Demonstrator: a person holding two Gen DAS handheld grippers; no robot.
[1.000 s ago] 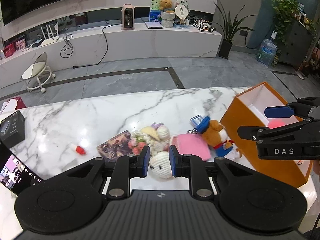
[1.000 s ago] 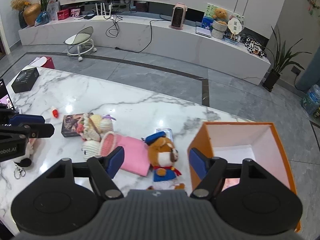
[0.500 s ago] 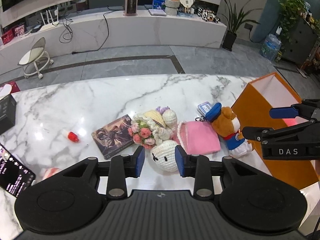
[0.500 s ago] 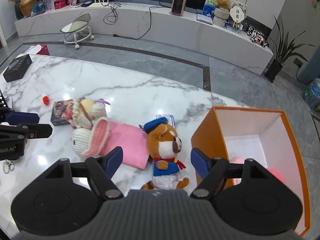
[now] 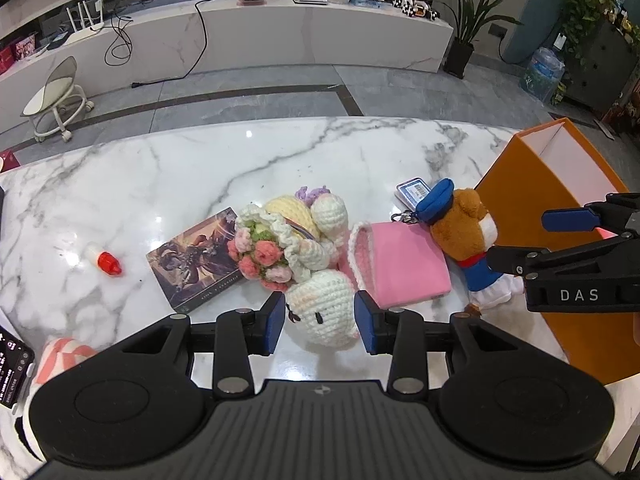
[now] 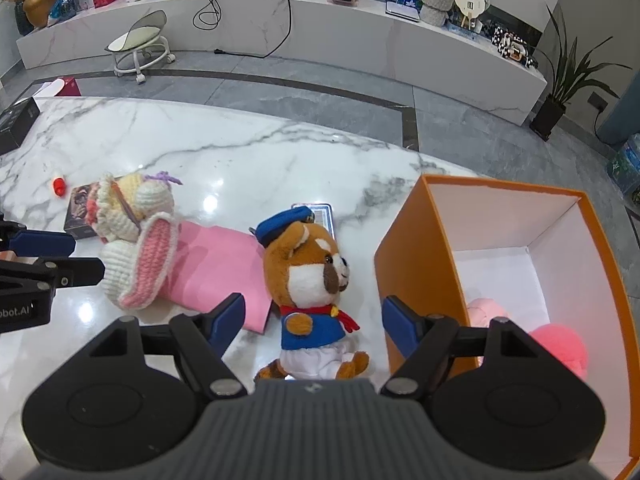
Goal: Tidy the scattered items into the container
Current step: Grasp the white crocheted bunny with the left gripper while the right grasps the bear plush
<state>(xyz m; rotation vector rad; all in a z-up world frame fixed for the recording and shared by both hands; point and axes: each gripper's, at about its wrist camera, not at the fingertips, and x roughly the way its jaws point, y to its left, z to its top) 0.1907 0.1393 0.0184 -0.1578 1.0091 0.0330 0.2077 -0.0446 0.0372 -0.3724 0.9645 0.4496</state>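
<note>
Where housing intrudes, bear's feet vanish.

Two wrist fisheyes angled steeply down, close over the marble table, sharing the plush bear

phone: cut by left edge | pink plush: half behind tongs | orange box: corner off-frame

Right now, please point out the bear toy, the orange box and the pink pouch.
bear toy (image 6: 310,276), right wrist view, on its face.
orange box (image 6: 416,256), right wrist view, on its outer left wall.
pink pouch (image 5: 404,266), left wrist view, on its flat top.
</note>
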